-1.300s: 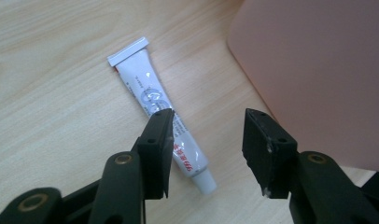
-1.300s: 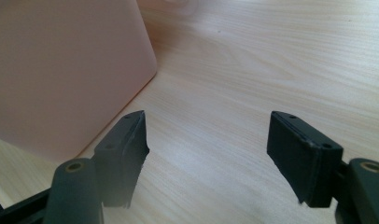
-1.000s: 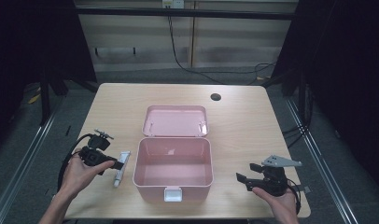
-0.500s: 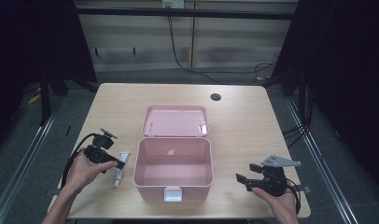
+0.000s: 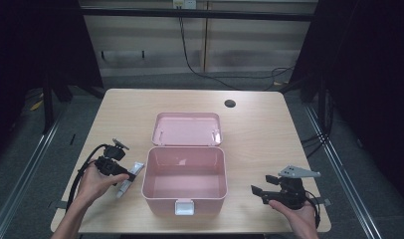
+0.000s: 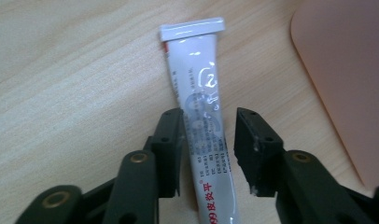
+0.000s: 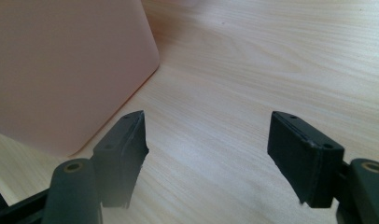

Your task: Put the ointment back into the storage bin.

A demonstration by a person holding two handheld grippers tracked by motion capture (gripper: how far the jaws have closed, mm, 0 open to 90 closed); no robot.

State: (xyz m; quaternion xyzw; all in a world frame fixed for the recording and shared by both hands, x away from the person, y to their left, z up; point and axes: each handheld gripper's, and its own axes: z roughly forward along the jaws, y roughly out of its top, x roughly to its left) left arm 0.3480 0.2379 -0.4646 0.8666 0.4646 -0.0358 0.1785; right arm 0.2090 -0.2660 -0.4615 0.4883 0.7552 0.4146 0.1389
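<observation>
- The left gripper [image 6: 210, 140] has just been closing its jaws around the tube [image 6: 204, 116]; one jaw touches it, and a gap shows at the other.
- It should pinch mid-body, squarely, since the soft glossy plastic flattens.
- The tube lies at lower left in the high view, beside the smooth pink box [image 5: 184, 196], which stands open.
- The right gripper [image 7: 206, 154] hangs with its jaws apart over the wood-grain table [image 7: 271, 60].

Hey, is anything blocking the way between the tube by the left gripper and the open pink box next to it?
Nothing visible does. The tube lies flat on the table between the left gripper jaws, which have just been closing around it. Only bare wood separates it from the pink box, whose lid is folded back.
</observation>
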